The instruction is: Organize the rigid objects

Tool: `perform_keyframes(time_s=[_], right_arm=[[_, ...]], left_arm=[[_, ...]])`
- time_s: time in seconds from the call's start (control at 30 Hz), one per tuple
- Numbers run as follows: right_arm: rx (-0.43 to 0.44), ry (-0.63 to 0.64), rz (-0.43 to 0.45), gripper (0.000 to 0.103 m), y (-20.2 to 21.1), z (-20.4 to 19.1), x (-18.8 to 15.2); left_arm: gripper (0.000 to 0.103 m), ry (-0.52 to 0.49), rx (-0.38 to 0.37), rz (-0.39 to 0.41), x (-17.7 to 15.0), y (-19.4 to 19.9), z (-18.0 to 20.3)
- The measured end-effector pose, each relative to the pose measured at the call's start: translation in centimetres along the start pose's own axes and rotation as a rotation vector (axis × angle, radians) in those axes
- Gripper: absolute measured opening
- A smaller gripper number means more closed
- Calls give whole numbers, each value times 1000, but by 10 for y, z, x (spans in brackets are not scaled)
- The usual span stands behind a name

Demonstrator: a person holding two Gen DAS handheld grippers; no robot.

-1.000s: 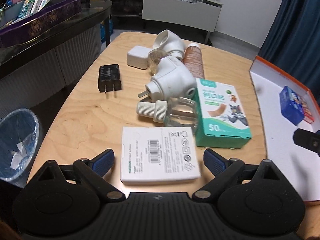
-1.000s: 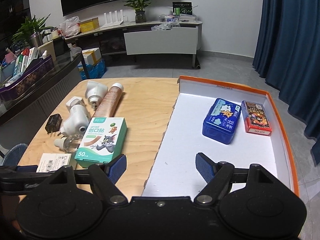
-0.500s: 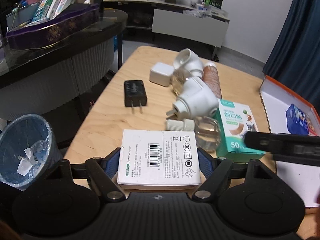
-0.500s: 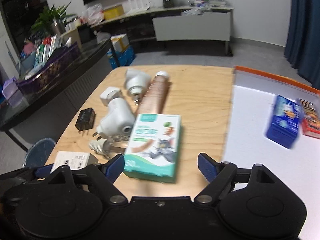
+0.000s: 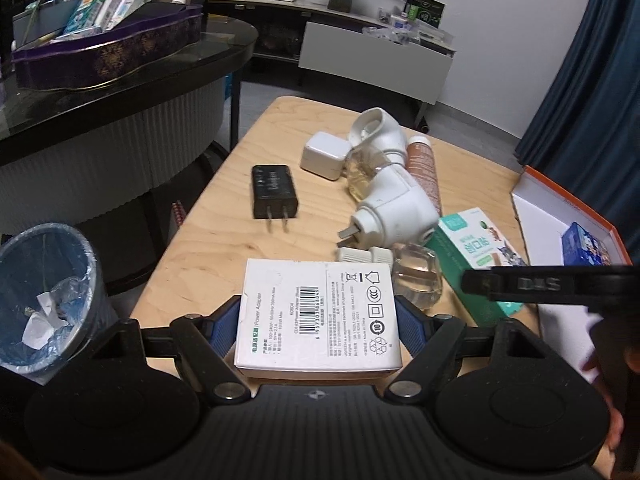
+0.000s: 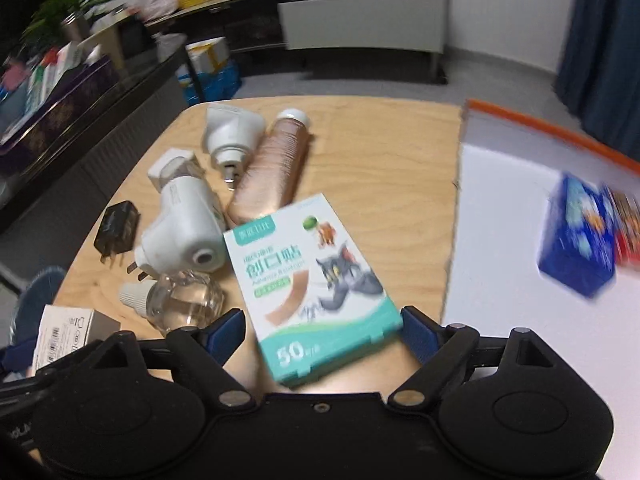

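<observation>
Your right wrist view is smeared by motion: the blue box (image 6: 578,240) & the red box (image 6: 628,230) in the tray (image 6: 520,120) at right are too blurred to read. In the left wrist view, the right tool's arm (image 5: 548,282) covers part of the bandage box (image 5: 476,256); the tray runs off the right edge. Small print on the white adapter box (image 5: 320,312) is barely legible. A hand (image 5: 612,400) at far right is cut off & dim.
</observation>
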State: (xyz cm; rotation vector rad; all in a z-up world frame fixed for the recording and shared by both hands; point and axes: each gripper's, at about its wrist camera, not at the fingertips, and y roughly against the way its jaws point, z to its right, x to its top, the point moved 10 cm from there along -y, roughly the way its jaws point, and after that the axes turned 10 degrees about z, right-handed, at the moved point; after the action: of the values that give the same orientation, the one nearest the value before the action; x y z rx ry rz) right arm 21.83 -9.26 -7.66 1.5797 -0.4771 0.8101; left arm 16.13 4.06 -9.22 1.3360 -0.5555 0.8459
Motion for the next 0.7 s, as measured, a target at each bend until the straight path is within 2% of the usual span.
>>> perform_keyframes(time_s=[0.1, 0.17, 0.23, 0.27, 0.4, 0.53, 0.7], right_arm=[[24, 151, 12, 99, -10, -11, 7], [51, 184, -6, 99, -17, -17, 8], [62, 151, -13, 86, -20, -15, 9], [59, 126, -3, 84, -17, -12, 10], [11, 75, 58, 84, 4, 0, 14], [-26, -14, 144, 84, 41, 19, 25], [-73, -97, 209, 84, 91, 54, 34]], left_arm=[[80, -12, -11, 4, 0, 2, 3], [80, -11, -14, 9, 1, 2, 3], [80, -19, -13, 18, 3, 2, 4], [80, -21, -15, 21, 5, 2, 5], [80, -52, -23, 39, 12, 1, 13], [80, -90, -41, 66, 25, 3, 30], [80, -124, -128, 74, 40, 9, 74]])
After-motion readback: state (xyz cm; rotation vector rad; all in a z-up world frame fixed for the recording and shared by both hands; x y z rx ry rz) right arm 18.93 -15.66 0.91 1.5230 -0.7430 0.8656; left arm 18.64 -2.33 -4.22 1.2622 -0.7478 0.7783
